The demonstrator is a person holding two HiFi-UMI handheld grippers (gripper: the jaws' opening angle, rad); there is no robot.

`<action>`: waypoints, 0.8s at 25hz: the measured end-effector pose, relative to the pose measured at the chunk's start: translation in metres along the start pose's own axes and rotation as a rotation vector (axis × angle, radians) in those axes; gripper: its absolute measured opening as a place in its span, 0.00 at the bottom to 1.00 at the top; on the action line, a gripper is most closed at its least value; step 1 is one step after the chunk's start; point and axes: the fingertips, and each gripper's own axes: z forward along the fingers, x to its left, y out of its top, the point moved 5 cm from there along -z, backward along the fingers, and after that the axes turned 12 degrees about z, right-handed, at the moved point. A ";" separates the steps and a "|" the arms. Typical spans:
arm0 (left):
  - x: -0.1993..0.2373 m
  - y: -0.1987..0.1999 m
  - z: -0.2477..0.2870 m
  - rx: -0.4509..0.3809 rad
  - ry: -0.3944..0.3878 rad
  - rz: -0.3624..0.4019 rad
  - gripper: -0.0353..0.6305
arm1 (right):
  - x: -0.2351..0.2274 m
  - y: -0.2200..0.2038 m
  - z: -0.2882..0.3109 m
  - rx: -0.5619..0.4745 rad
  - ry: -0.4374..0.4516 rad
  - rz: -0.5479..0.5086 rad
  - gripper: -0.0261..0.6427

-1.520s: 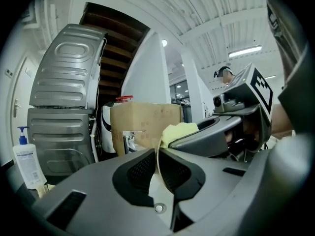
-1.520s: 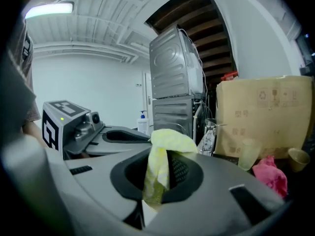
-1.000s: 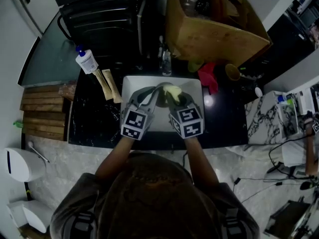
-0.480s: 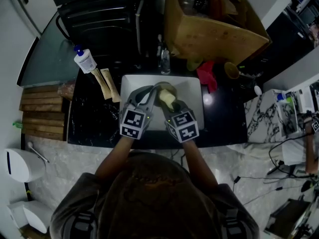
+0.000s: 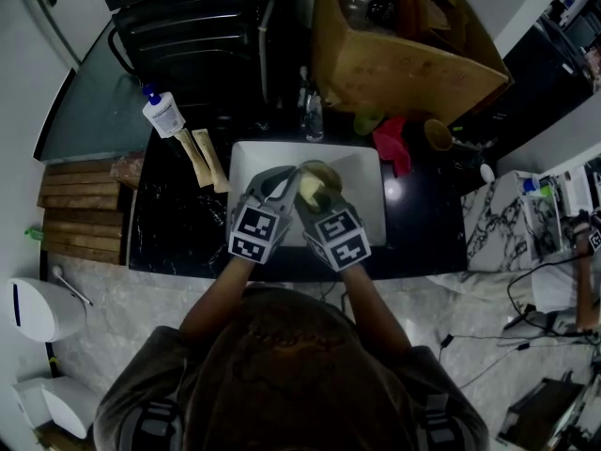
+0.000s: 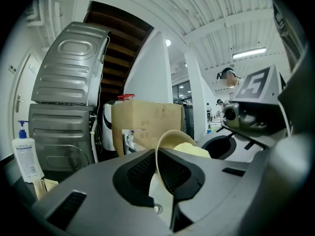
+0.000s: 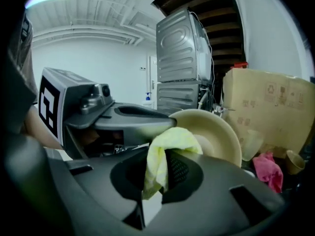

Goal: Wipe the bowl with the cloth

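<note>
Dark stone counter [image 5: 178, 225] with white rectangular sink [image 5: 368, 191] lay below us. Cardboard box [image 5: 404, 64] stood at far side, pink rag [image 5: 392, 145] right of sink. We saw left gripper [image 6: 158, 167] pinching rim of cream round bowl [image 7: 220, 132], which was tilted on edge over sink. Right gripper [image 7: 158, 176] was clamped on crumpled yellow cloth [image 7: 172, 140]. We noted soft cloth pressed into bowl's smooth hollow.
</note>
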 end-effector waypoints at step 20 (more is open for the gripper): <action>0.000 0.000 -0.003 0.001 -0.017 -0.021 0.09 | -0.031 0.029 -0.020 -0.125 -0.195 -0.033 0.07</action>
